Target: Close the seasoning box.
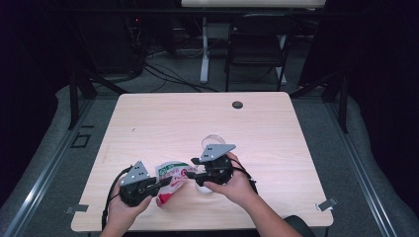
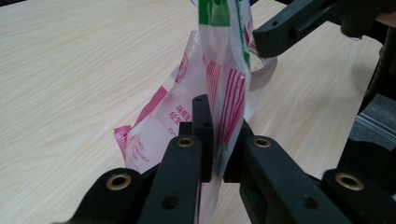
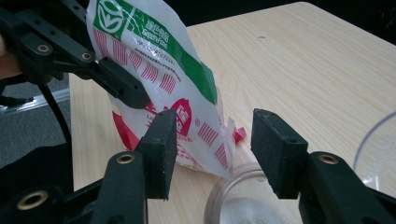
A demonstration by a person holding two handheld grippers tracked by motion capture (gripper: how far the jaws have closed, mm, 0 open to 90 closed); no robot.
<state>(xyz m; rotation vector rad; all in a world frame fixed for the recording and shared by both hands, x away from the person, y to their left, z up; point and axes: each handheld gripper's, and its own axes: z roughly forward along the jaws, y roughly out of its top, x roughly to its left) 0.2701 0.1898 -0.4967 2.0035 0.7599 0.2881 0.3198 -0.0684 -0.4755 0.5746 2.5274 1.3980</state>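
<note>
Table (image 1: 148, 118) wide open; left tool (image 1: 164, 183) clamps bag (image 1: 173, 173) near front edge.

The table (image 1: 148, 118) has a pale wood-grain top with a smooth, matt finish. The bag (image 3: 159, 70) on the table is thin glossy plastic film, semi-translucent white with red and green print, creased and wrinkled. Just beside the bag, the cup (image 3: 243, 196) is clear, smooth plastic with a glossy rim. The left gripper (image 2: 215, 140) and right gripper (image 3: 212, 149) have matt black plastic jaws with brass-coloured metal inserts. The plate (image 1: 217, 150) above the bag looks matt grey.
</note>
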